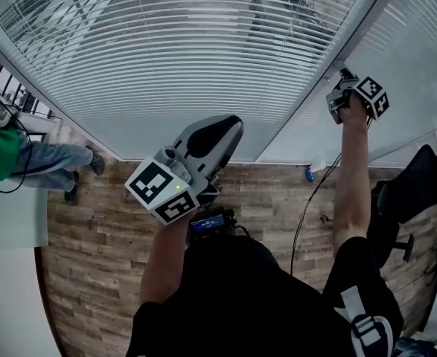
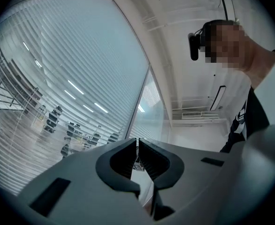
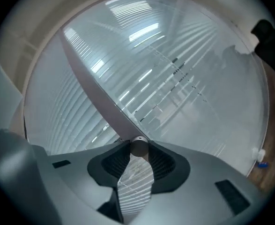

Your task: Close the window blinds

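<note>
Little looks done: your right gripper (image 3: 138, 150) is clamped on the tilt knob (image 3: 138, 146) at the window frame, but the blinds (image 1: 203, 43) ahead show see-through gaps, so I'd say turning remains. Your left gripper (image 2: 137, 144) is idle, jaws together, empty.

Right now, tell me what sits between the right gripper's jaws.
A small round metal knob on the frame post, clamped by the right gripper. Nothing else is there; the right gripper view shows it.
</note>
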The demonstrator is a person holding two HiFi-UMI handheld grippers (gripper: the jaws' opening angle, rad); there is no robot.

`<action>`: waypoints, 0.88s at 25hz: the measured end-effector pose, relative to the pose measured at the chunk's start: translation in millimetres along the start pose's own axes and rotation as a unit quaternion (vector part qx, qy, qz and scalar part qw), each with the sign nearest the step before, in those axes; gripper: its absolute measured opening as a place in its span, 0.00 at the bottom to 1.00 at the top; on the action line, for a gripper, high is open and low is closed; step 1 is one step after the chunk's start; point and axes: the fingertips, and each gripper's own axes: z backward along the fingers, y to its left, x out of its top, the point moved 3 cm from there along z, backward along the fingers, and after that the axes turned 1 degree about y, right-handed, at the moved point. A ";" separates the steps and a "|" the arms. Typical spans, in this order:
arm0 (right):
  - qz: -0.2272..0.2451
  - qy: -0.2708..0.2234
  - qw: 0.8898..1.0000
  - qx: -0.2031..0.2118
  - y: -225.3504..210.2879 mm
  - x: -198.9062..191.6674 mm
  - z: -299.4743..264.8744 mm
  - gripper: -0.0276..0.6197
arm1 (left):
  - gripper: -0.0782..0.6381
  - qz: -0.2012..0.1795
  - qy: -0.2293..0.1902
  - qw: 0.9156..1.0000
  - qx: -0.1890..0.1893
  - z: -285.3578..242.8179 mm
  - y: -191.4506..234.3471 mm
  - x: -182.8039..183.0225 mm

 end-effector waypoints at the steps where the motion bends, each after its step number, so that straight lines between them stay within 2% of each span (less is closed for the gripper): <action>1: -0.018 0.000 1.000 0.011 1.1 -1.1 -0.7 0.24 | 0.13 0.000 0.000 1.000 0.000 1.0 0.4 0.4; 2: -0.017 0.001 1.000 0.019 3.0 -2.0 -1.7 0.24 | 0.13 0.000 0.000 1.000 0.001 1.7 0.9 1.1; 3: 0.006 0.004 1.000 0.020 5.2 -2.8 -2.4 0.24 | 0.13 0.001 0.000 1.000 0.001 1.5 1.3 1.8; 5: 0.114 0.015 0.993 0.000 8.7 -5.3 -2.1 0.24 | 0.13 0.002 0.003 1.000 0.000 -1.4 1.7 1.9; 7: 0.243 0.027 0.969 -0.038 11.1 -9.5 -0.9 0.25 | 0.13 0.003 0.005 1.000 -0.002 -4.6 2.2 1.2; 9: 0.339 0.038 0.938 -0.068 13.9 -14.4 -0.8 0.26 | 0.13 0.003 0.006 1.000 -0.003 -5.8 2.3 -0.1; 12: 0.426 0.037 0.898 -0.101 16.9 -15.1 -0.5 0.26 | 0.13 0.004 0.008 1.000 -0.004 -6.5 0.7 -3.0; 14: 0.449 0.033 0.886 -0.110 17.8 -13.1 0.5 0.25 | 0.13 0.004 0.010 1.000 -0.005 -6.9 -0.1 -4.6; 16: 0.445 0.034 0.888 -0.109 17.6 -11.6 0.5 0.25 | 0.13 0.004 0.010 1.000 -0.004 -7.0 0.3 -4.7; 18: 0.427 0.034 0.898 -0.105 19.3 -10.2 1.9 0.24 | 0.13 0.004 0.009 1.000 -0.003 -6.6 1.3 -4.3; 20: 0.382 0.031 0.919 -0.092 18.5 -9.3 2.7 0.24 | 0.13 0.003 0.009 1.000 -0.002 -6.2 2.2 -4.1; 22: 0.293 0.028 0.953 -0.064 14.4 -8.1 2.8 0.24 | 0.13 0.003 0.009 1.000 -0.002 -6.2 2.5 -4.0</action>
